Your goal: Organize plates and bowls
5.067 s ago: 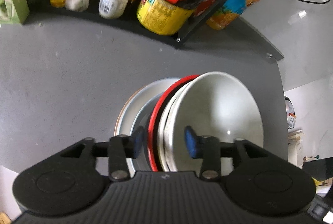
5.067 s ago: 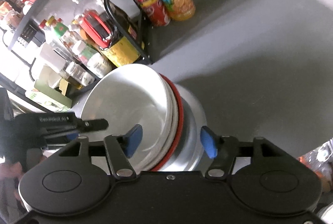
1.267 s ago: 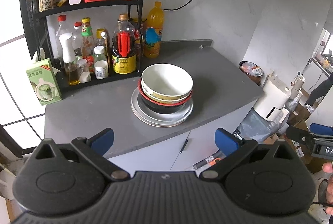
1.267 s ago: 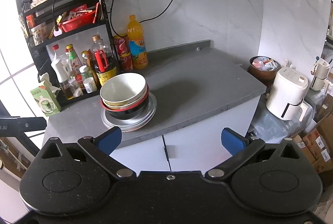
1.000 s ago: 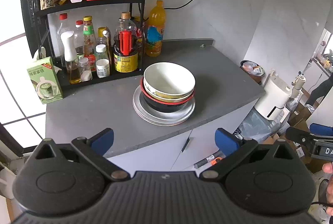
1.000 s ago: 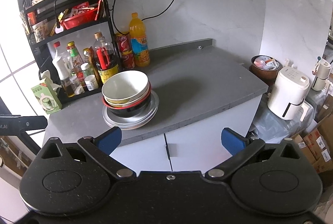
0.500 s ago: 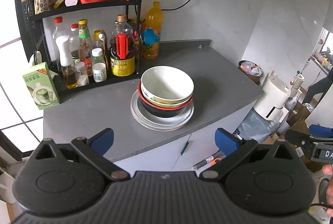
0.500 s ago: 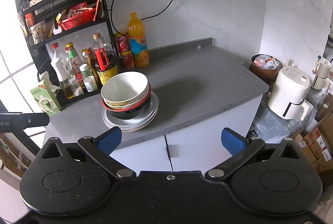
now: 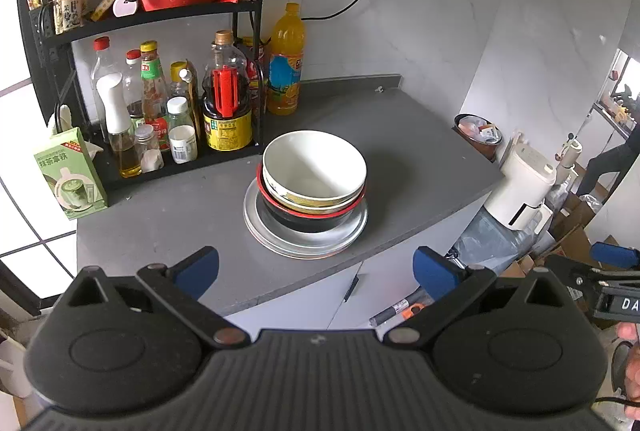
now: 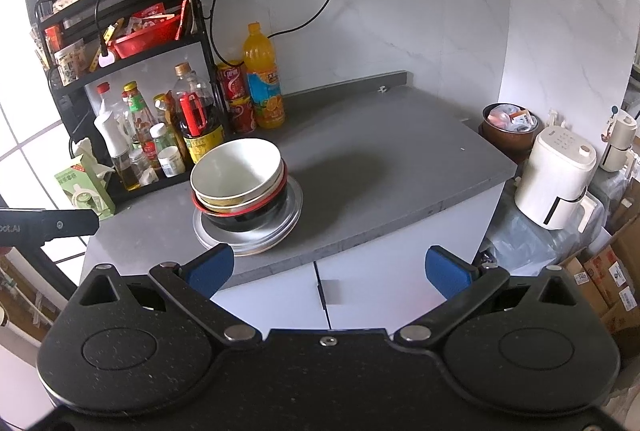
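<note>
Bowls (image 9: 314, 169) nested on plates (image 9: 306, 235), mid-surface (image 9: 420, 151); I've pulled both tools (image 9: 316, 267) (image 10: 328, 267) back, spread, empty — stacking looks done.

Left black plastic two-finger gripper (image 9: 316, 273): ribbed body, blue pads, silver pivot screws. Right black speckled two-finger gripper (image 10: 328, 269): same build (white lettering on its side).

Juice btl (image 9: 285, 67), rack (image 9: 152, 15), air fryer (image 10: 558, 179)
</note>
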A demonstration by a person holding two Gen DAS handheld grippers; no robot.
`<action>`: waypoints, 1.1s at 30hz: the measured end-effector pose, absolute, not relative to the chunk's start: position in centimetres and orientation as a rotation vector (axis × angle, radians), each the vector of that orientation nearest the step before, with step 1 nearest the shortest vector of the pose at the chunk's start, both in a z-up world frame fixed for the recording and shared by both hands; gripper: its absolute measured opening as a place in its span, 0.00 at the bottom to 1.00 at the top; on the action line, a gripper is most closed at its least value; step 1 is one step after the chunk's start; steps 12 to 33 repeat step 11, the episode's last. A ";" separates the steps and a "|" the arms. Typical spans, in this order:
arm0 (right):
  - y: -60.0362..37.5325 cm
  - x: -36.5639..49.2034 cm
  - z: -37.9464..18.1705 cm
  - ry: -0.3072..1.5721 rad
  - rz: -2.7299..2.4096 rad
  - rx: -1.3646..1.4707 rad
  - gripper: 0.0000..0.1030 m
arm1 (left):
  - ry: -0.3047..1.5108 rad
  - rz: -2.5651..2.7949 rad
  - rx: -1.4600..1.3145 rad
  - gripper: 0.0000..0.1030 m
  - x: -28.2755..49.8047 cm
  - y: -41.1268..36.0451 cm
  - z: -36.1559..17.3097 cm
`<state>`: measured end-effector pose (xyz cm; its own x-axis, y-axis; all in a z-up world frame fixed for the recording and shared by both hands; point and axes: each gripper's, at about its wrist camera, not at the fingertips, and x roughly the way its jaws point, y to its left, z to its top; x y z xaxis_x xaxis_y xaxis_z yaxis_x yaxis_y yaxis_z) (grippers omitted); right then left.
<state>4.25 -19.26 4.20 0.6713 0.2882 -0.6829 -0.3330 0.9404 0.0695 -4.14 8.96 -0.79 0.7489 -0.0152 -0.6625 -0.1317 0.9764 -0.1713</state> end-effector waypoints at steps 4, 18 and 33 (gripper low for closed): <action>-19.4 4.3 4.1 0.765 0.344 -0.061 1.00 | 0.715 0.071 -0.215 0.99 -4.3 8.7 -0.8; -19.4 4.3 3.9 0.781 0.347 -0.064 1.00 | 0.729 0.075 -0.227 0.99 -4.3 8.7 -0.8; -19.4 4.3 3.9 0.781 0.347 -0.064 1.00 | 0.729 0.075 -0.227 0.99 -4.3 8.7 -0.8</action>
